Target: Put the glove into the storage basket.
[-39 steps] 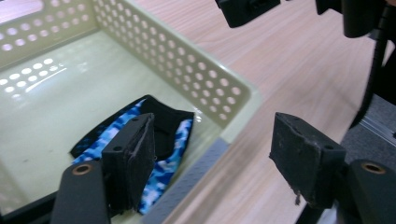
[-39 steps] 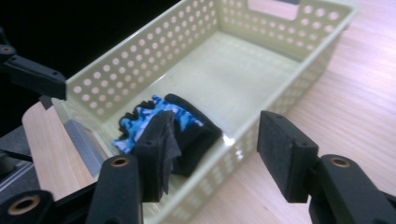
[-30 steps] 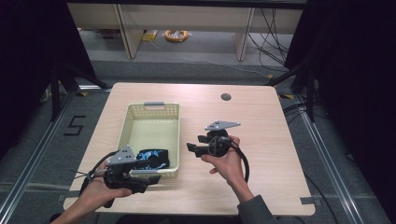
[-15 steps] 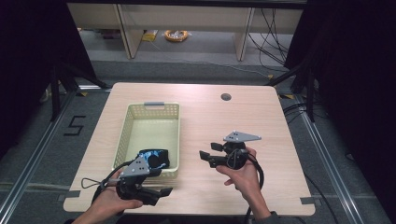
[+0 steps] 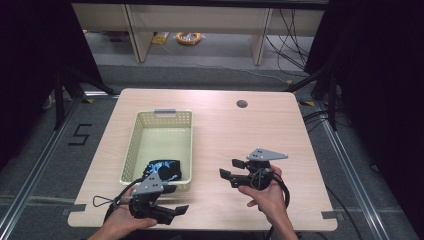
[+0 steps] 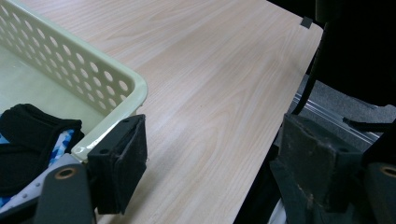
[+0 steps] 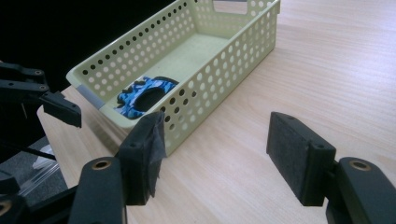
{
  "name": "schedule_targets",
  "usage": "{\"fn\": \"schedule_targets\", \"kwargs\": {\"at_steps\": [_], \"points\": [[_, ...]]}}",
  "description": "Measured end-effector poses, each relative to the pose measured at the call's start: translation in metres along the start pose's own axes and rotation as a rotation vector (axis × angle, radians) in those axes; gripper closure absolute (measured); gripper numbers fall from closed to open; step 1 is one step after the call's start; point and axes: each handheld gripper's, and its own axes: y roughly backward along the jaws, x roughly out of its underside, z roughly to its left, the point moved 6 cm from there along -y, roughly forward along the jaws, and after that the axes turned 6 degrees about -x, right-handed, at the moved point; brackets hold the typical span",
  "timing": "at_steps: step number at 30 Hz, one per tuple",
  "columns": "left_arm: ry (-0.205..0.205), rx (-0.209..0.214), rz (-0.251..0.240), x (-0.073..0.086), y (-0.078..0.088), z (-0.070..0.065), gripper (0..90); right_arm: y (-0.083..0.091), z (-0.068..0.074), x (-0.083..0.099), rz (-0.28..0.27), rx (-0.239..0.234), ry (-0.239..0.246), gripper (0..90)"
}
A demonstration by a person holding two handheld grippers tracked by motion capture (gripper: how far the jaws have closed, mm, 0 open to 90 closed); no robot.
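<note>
We see a pale wooden desk (image 5: 225, 130) with a light yellow perforated basket (image 5: 159, 131) standing on its left half, long side running away from the person, a grey label holder on its far rim, and a black-and-blue patterned piece of cloth (image 5: 163, 169) bunched in its near end, against the near wall. The left claw (image 5: 172, 200) hangs over the near edge of the desk just in front of the basket's near right corner, held in the left hand (image 5: 125, 222), its jaws spread wide and empty; in the left gripper view its own jaws stand far apart, one close against the basket's rounded corner (image 6: 135, 88) with the dark cloth (image 6: 32, 135) just inside, the other out past the desk's edge. We cannot tell whether that jaw touches the rim. The right claw (image 5: 232, 170) is held by the right hand (image 5: 265, 192) over bare desk to the right of the basket, well apart from it, pointing left toward it, with its jaws open and nothing between them; the right gripper view looks along those parted jaws at the basket's (image 7: 196, 51) long perforated side, the blue-and-black cloth (image 7: 142, 95) lying at its near end, and the other claw's dark jaws (image 7: 56, 105) showing at the left beyond the basket's corner. A small dark round grommet (image 5: 242, 104) sits in the far part of the desk, and a black cable (image 5: 107, 202) loops from the left claw
</note>
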Motion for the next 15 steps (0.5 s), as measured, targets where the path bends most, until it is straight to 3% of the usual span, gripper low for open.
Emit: {"fn": "schedule_targets", "kwargs": {"at_steps": [3,4,6,7,9,10,11,12,13,14,15], "points": [[-0.03,-0.003,0.009,0.003,-0.001,-0.001,21.9,0.001,0.0,0.003,-0.004,-0.003,0.02,37.5],[-0.023,0.002,0.007,0.003,-0.002,-0.002,21.6,0.002,0.004,0.006,0.009,-0.013,-0.016,37.3],[-0.03,-0.001,0.008,0.004,-0.002,-0.003,20.9,0.001,0.003,0.007,0.001,-0.018,0.011,37.2],[-0.025,0.003,0.013,0.006,-0.003,-0.004,20.5,0.003,0.005,0.01,0.017,-0.007,-0.016,37.2],[-0.016,-0.001,0.016,0.009,-0.005,-0.006,19.7,0.003,0.003,0.01,0.005,-0.006,0.012,37.0],[-0.032,0.012,0.021,0.009,-0.005,-0.006,19.6,0.002,0.003,0.011,0.0,-0.008,0.016,37.0],[-0.027,0.009,0.019,0.01,-0.005,-0.007,19.5,0.002,0.006,0.013,0.01,-0.009,-0.011,37.0],[-0.031,0.012,0.019,0.011,-0.005,-0.007,19.3,0.002,0.004,0.014,0.004,-0.015,0.01,36.9],[-0.032,0.011,0.018,0.011,-0.005,-0.008,18.9,0.002,0.005,0.016,0.01,-0.021,-0.006,36.9],[-0.029,0.012,0.015,0.011,-0.005,-0.009,18.9,0.002,0.005,0.017,0.01,-0.014,0.008,36.8],[-0.05,0.02,0.021,0.012,-0.005,-0.009,18.9,0.002,0.006,0.019,0.015,-0.018,-0.017,36.7]]}}
